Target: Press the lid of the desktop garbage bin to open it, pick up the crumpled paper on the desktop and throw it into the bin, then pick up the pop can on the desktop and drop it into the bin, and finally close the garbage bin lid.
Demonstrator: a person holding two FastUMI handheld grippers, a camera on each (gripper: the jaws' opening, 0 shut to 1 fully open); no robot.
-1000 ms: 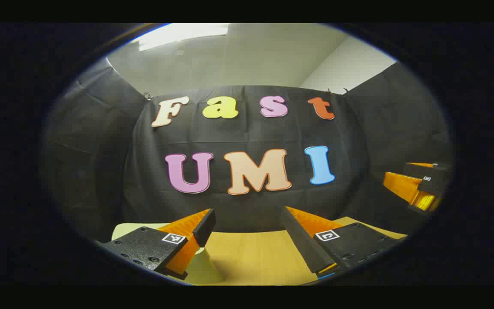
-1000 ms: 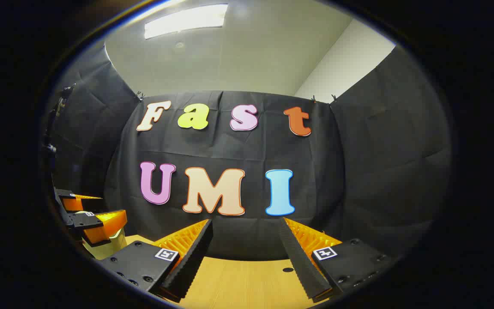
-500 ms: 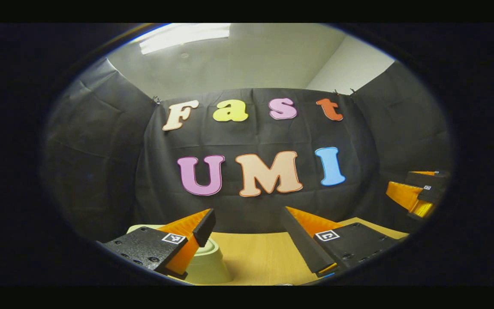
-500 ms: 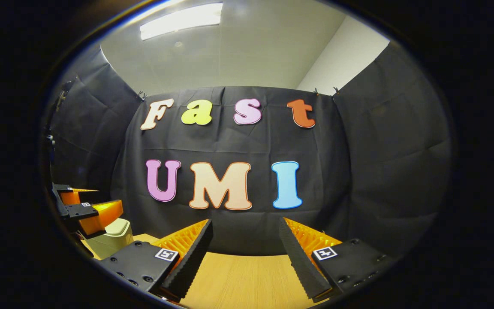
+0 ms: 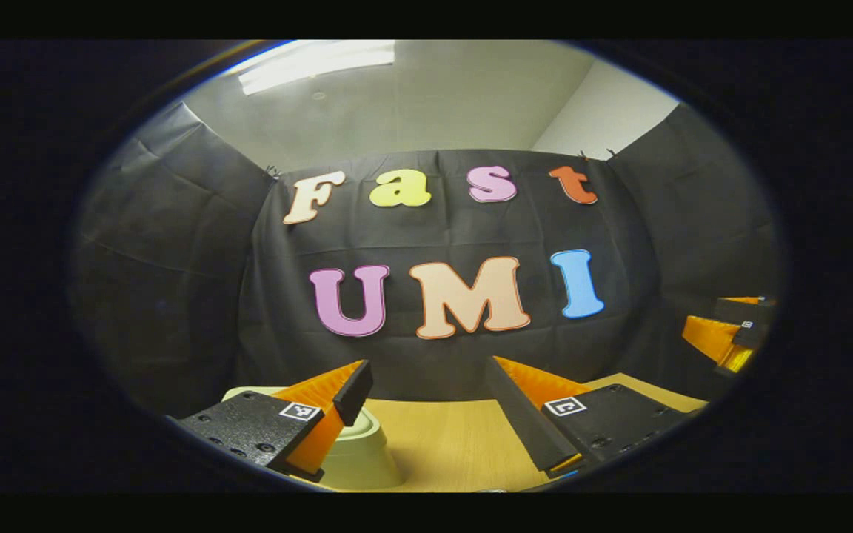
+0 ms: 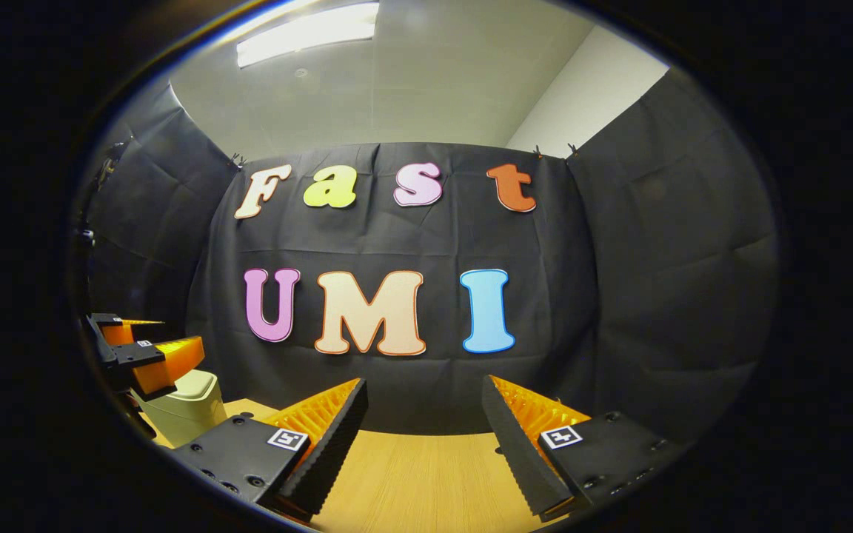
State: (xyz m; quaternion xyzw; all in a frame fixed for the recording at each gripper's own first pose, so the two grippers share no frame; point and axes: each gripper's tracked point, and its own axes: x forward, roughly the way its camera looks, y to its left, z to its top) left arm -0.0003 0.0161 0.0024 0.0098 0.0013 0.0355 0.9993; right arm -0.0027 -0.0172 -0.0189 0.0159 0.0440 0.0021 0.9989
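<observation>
Lid-pressing is the step in hand: left hand-held gripper, fingers apart, hovers by the closed garbage bin; next, press down. Right hand-held gripper gapes empty over the desk.

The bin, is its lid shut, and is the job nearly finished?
The bin has its lid down, seen in both views. Both the left gripper and the right gripper have jaws apart and hold nothing, above the wooden table. I can't see the paper or can, so I can't tell whether they're inside already or the job hasn't begun.
</observation>
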